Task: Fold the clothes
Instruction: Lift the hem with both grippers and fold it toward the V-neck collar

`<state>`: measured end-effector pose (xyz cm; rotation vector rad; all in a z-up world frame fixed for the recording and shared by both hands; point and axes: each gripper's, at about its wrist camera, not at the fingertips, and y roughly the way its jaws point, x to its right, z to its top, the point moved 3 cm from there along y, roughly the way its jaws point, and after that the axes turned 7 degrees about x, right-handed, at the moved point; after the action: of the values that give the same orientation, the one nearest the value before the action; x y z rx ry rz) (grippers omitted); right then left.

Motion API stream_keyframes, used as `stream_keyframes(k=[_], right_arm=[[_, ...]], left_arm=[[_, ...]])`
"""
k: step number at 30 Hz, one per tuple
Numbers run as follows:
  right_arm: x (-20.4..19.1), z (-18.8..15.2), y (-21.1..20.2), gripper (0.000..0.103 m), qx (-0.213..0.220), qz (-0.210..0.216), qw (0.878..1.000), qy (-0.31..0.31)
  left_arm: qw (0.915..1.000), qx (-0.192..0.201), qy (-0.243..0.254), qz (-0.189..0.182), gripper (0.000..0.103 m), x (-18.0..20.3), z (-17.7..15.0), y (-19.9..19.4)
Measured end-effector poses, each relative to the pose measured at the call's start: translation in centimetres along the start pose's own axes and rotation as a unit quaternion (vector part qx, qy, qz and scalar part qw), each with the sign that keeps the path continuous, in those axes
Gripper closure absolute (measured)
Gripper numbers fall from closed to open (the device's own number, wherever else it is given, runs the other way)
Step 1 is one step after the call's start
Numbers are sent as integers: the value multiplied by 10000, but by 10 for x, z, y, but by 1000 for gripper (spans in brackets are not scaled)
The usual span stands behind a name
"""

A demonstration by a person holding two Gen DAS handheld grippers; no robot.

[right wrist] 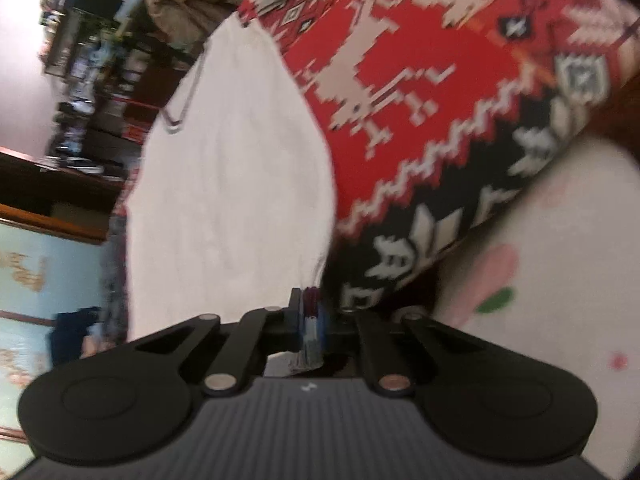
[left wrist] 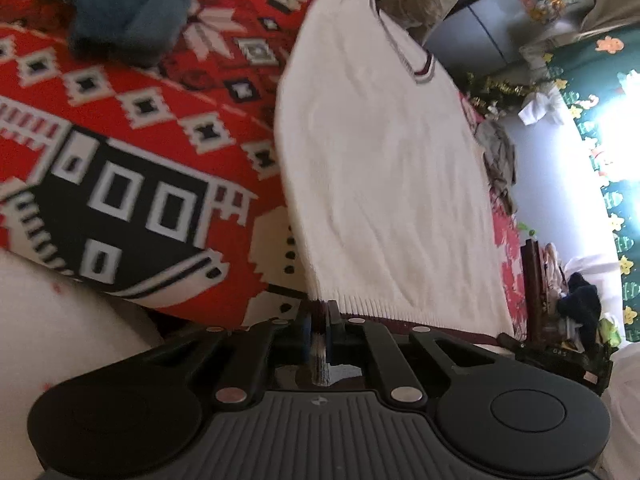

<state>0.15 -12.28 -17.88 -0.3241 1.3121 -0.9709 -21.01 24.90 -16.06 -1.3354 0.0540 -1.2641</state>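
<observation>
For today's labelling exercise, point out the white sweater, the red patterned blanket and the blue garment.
white sweater (left wrist: 384,184), left wrist view, middle of its body.
red patterned blanket (left wrist: 132,128), left wrist view, red diamond band.
blue garment (left wrist: 124,20), left wrist view, its folded bulk.

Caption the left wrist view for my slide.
Left tongs shut on white sweater hem, over red patterned blanket.

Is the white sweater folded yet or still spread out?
Spread out: the white sweater lies flat on the red blanket, collar far, hem near.

The right hand-held gripper pinches the hem of a white sweater, which stretches away over a red patterned blanket.
</observation>
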Motion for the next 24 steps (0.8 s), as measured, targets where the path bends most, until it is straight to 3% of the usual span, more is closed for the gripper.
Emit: stream_keyframes(k=[3, 8, 12, 17, 22, 24], right_arm=[[-4, 5, -17, 98, 257, -55, 9996, -57], [-19, 6, -27, 98, 326, 14, 9995, -29], [-2, -6, -84, 98, 391, 12, 9982, -447], [48, -35, -141, 98, 161, 8, 9995, -275], [70, -58, -158, 98, -28, -109, 9999, -89], [74, -56, -159, 98, -83, -115, 9999, -69]], left_arm=[[9999, 96, 29, 88, 97, -4, 0, -14], [9996, 102, 162, 222, 97, 10, -7, -31], [9998, 62, 180, -13, 97, 14, -19, -56], [9997, -195, -80, 121, 97, 4, -45, -57], [9987, -437, -217, 122, 97, -2, -57, -57], [9989, -374, -256, 83, 97, 3, -46, -53]])
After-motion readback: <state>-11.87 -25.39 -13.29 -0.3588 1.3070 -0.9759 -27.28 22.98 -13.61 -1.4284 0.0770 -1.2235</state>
